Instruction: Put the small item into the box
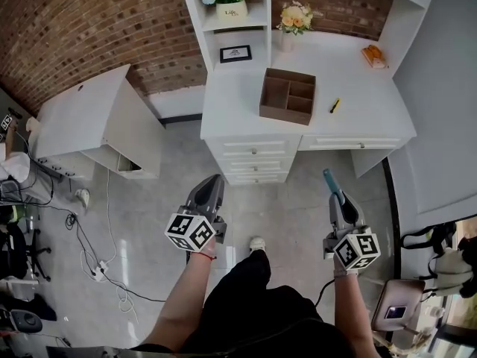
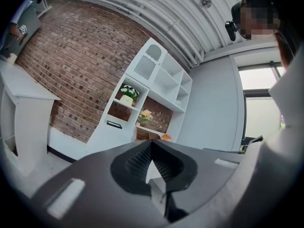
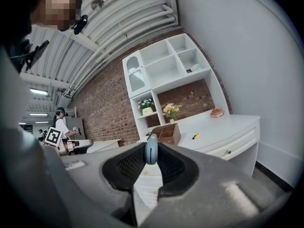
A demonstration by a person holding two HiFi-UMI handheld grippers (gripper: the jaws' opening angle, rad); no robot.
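**Desk:** Entry 1, the tongs?

**Operator:** I read the left gripper (image 2: pixel 151 146) with its jaws together and nothing between them. The right gripper (image 3: pixel 151 152) is clamped on the small item (image 3: pixel 151 148), a slim blue-grey piece that sticks out past the jaw tips.

**Desk:** Entry 2, the box?

**Operator:** I see 1 wooden box (image 1: pixel 283 113), open-topped and divided inside. It stands on the white desk (image 1: pixel 365 110), well apart from both grippers. Those 2 hang over the floor in front of the drawers.

**Desk:** Entry 3, other stock on the desk?

**Operator:** I list 1 yellow marker (image 1: pixel 335 105) near the box's right side. There is 1 orange object (image 1: pixel 374 56) by the back right corner. Behind the box stands 1 vase of flowers (image 1: pixel 295 21).
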